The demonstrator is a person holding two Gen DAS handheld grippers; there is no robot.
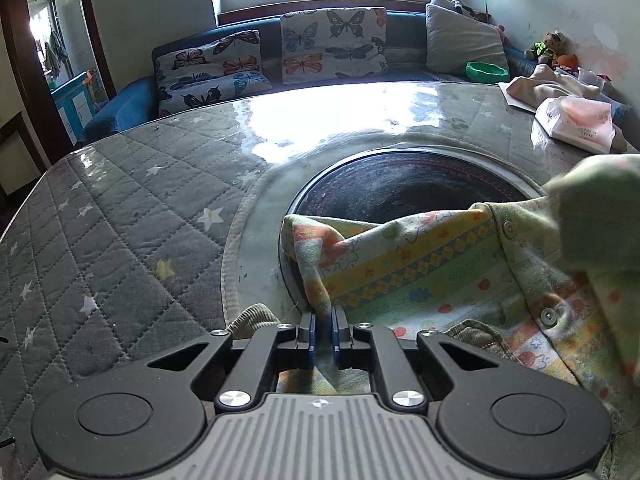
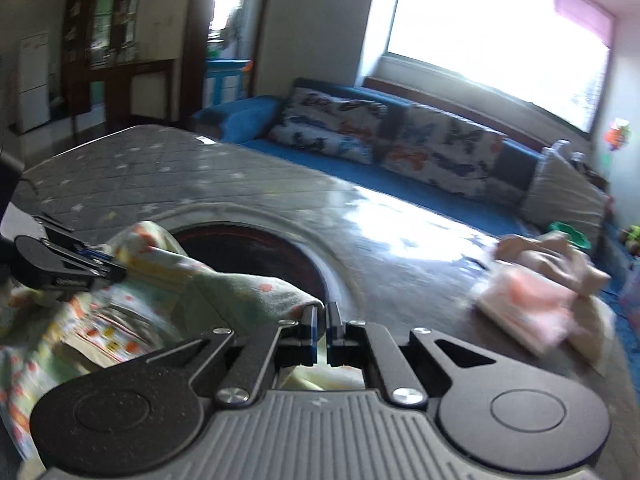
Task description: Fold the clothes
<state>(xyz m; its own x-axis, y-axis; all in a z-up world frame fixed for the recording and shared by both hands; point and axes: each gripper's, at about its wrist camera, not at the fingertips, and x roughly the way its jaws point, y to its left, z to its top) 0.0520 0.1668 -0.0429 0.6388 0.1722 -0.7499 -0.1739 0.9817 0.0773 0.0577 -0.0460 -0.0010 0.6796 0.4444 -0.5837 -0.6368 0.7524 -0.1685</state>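
Observation:
A patterned baby garment (image 1: 432, 272) in pale green, yellow and orange, with snap buttons, lies over the near edge of the dark round inset (image 1: 400, 188) in the quilted grey table cover. My left gripper (image 1: 323, 330) is shut on a fold of the garment's left side. In the right wrist view the garment (image 2: 224, 288) spreads to the left, and my right gripper (image 2: 321, 320) is shut on its edge. The left gripper (image 2: 102, 258) also shows there at far left, gripping the cloth.
A pink tissue pack (image 1: 576, 122) and a folded beige cloth (image 1: 552, 88) lie at the table's far right. A blue sofa with butterfly cushions (image 1: 332, 44) and a green bowl (image 1: 486, 72) stand behind the table. The quilted cover (image 1: 120, 216) stretches left.

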